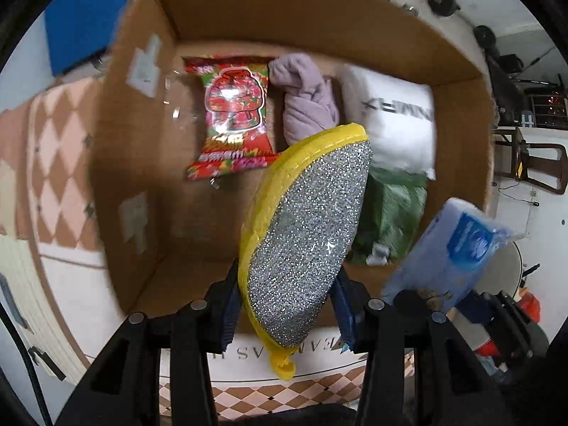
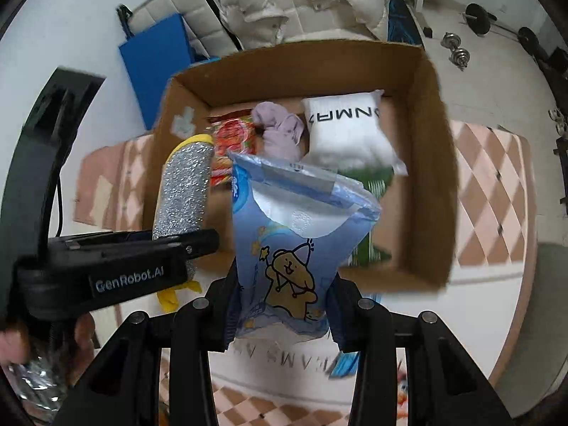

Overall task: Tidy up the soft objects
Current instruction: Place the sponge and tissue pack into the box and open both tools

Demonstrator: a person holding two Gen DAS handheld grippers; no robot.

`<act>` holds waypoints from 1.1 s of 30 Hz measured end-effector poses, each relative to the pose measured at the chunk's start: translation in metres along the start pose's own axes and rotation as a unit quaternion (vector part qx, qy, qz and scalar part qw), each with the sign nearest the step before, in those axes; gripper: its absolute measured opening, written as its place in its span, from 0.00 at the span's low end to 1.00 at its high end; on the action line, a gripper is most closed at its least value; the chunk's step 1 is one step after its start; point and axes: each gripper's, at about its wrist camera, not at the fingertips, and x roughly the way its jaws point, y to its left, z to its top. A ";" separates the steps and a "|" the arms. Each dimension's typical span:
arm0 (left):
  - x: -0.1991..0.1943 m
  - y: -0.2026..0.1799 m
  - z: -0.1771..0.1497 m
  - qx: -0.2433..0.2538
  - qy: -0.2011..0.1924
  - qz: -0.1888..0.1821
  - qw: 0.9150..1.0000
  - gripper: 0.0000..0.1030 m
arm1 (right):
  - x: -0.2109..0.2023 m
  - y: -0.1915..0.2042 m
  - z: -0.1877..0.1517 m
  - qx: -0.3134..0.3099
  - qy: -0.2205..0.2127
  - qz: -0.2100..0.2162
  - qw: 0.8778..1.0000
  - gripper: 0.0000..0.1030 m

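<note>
My left gripper is shut on a silver glitter sponge with a yellow rim, held over the near edge of the open cardboard box. My right gripper is shut on a blue tissue pack with a cartoon bear, also over the box's near edge. The sponge and the left gripper's body show at the left of the right wrist view. The tissue pack shows at the right of the left wrist view. Inside the box lie a red snack packet, a lilac cloth, a white pillow and a green item.
The box stands on a pink and brown diamond-patterned mat. A blue pad and a white puffer jacket lie behind the box. Dumbbells and weight plates sit on the floor at the far right.
</note>
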 end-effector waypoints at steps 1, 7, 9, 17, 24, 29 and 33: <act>0.008 0.001 0.008 -0.001 0.014 -0.002 1.000 0.41 | 0.011 0.000 0.009 -0.007 0.010 -0.002 1.000 0.42; 0.046 0.010 0.027 -0.021 0.063 -0.012 0.998 0.41 | 0.066 0.004 0.023 -0.033 0.070 -0.016 0.997 0.42; 0.054 0.013 0.028 -0.027 0.072 -0.016 0.997 0.41 | 0.080 0.006 0.024 -0.043 0.084 -0.027 0.995 0.42; 0.061 0.015 0.015 -0.026 0.084 -0.017 0.996 0.53 | 0.101 0.006 0.034 -0.047 0.108 -0.043 0.992 0.49; 0.005 0.017 -0.008 -0.011 0.016 0.011 1.000 0.89 | 0.076 0.003 0.045 -0.046 0.096 -0.060 0.992 0.86; -0.037 0.002 -0.039 0.009 -0.039 0.042 0.998 0.94 | 0.038 0.000 0.045 -0.046 0.061 -0.080 0.994 1.00; -0.066 -0.014 -0.050 0.023 -0.091 0.058 0.994 0.98 | 0.000 -0.001 0.034 -0.037 0.018 -0.083 0.996 1.00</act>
